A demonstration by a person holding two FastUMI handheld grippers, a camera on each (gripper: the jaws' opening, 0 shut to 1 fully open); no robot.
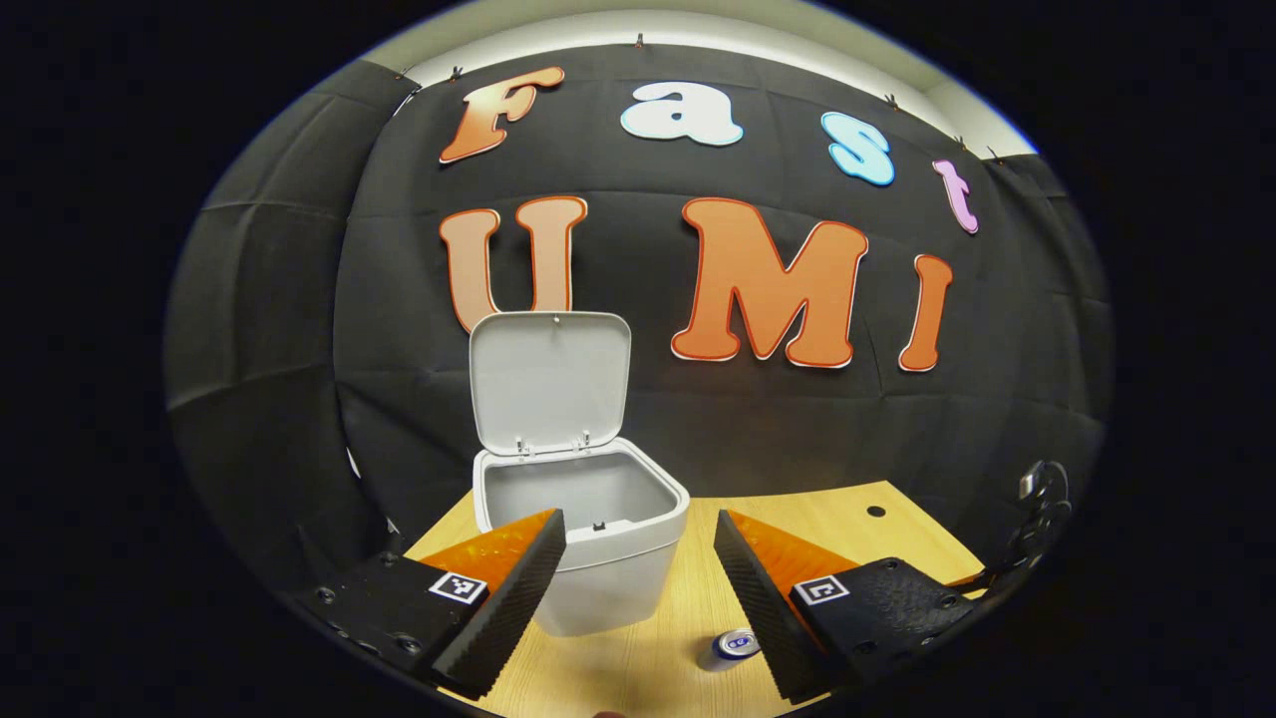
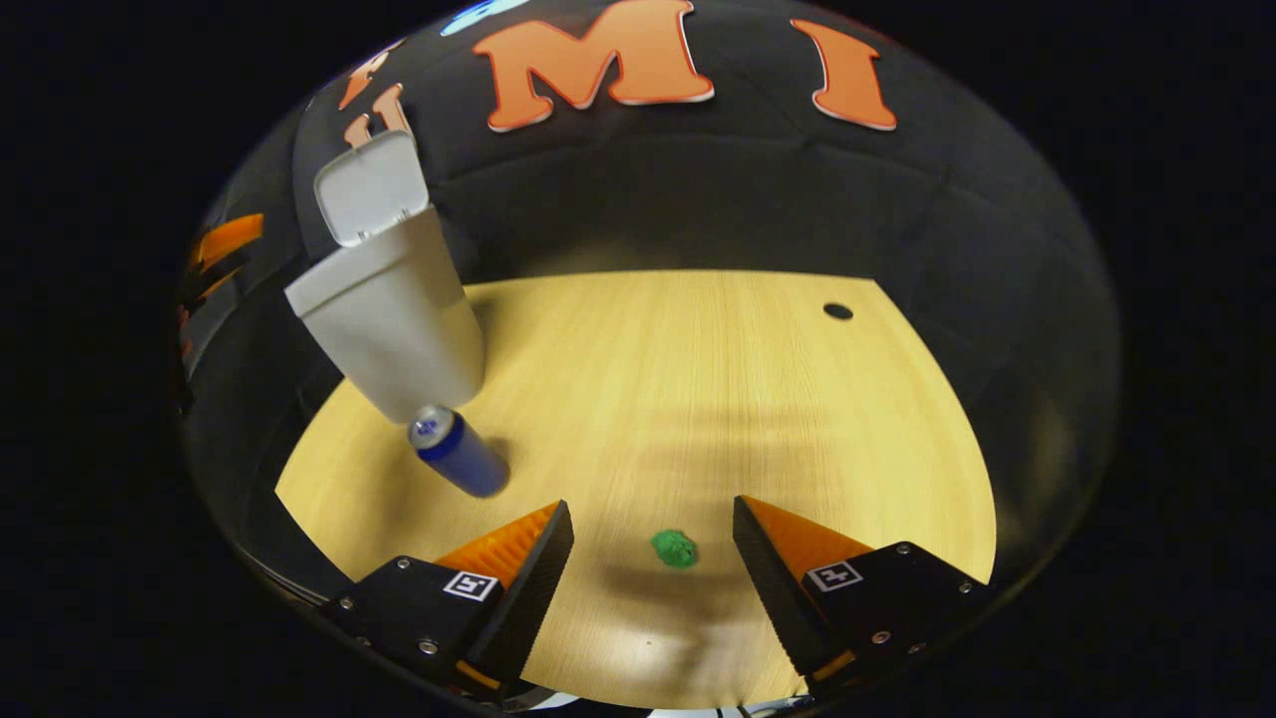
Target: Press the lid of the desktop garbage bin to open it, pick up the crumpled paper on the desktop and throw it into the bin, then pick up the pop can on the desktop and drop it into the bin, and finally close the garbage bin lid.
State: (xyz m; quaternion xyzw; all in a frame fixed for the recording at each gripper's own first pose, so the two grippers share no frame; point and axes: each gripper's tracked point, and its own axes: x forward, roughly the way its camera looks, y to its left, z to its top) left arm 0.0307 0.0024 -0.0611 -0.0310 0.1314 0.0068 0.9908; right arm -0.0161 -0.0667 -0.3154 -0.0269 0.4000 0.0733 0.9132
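Wooden desk (image 2: 698,379) with a cable hole (image 2: 837,311), black cloth behind. Bin (image 1: 583,519) stands open, can (image 2: 459,454) beside it. Paper ball (image 2: 675,548) lies between the right gripper (image 2: 653,543) jaws; left gripper (image 1: 638,558) jaws also apart.

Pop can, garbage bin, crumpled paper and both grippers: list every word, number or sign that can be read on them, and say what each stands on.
Pop can: any print is too small and blurred to read.
Garbage bin and its raised lid: plain, no text.
Crumpled paper: no writing visible.
Left gripper and right gripper: square black-and-white coded markers, no words.
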